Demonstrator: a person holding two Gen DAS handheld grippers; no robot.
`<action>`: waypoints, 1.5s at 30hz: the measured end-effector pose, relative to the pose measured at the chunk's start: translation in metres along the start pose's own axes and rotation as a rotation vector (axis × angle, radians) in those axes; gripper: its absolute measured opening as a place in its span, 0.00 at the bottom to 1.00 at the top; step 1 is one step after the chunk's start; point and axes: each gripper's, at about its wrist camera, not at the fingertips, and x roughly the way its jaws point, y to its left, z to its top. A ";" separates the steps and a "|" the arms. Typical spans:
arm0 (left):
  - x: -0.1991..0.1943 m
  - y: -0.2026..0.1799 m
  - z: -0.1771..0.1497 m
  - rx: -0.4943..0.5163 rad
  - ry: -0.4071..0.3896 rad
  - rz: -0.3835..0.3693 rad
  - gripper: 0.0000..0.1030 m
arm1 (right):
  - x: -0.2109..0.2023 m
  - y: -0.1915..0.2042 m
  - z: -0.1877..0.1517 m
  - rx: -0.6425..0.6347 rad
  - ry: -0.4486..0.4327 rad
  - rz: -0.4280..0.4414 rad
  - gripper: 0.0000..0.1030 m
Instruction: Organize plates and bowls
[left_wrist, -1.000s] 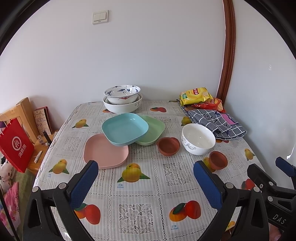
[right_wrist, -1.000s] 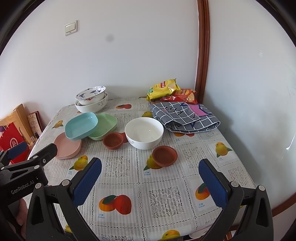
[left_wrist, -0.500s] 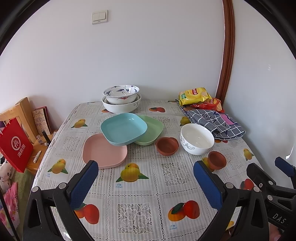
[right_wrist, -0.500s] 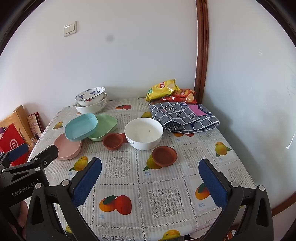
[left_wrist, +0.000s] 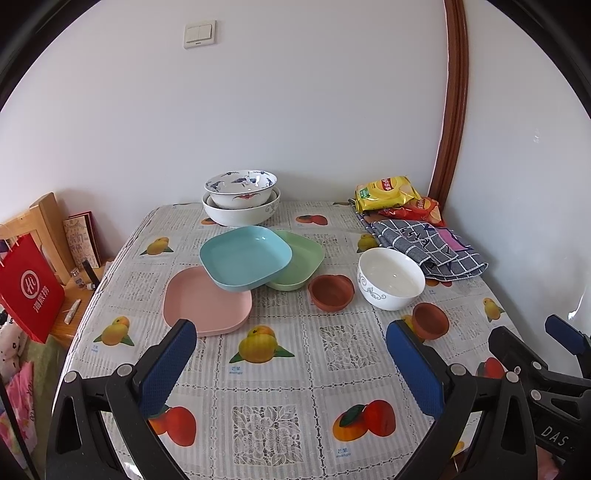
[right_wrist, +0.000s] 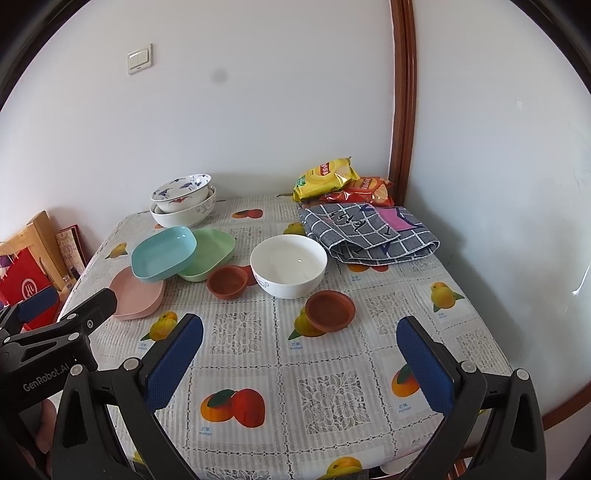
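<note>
Well back over the near table edge: left gripper and right gripper, jaws wide apart, holding nothing. At 12 o'clock, blue plate tilted across pink plate and green plate. White bowl between two brown dishes. Stacked bowls against the far wall. Bare tablecloth beneath both grippers.

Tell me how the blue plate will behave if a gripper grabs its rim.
The blue plate lies tilted, propped on the pink plate and green plate, so it will probably rock or slide when touched. It looks like smooth, thin plastic: likely light, stiff and somewhat slippery between the pads.
</note>
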 end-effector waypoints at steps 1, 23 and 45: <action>0.000 0.000 0.000 0.000 -0.001 -0.001 1.00 | 0.000 0.000 0.000 0.000 -0.001 0.001 1.00; 0.021 0.012 0.004 -0.018 0.019 -0.008 1.00 | 0.027 0.005 -0.001 0.008 0.030 0.008 1.00; 0.111 0.095 0.018 -0.075 0.116 0.061 1.00 | 0.117 0.069 0.039 -0.086 0.078 0.067 0.99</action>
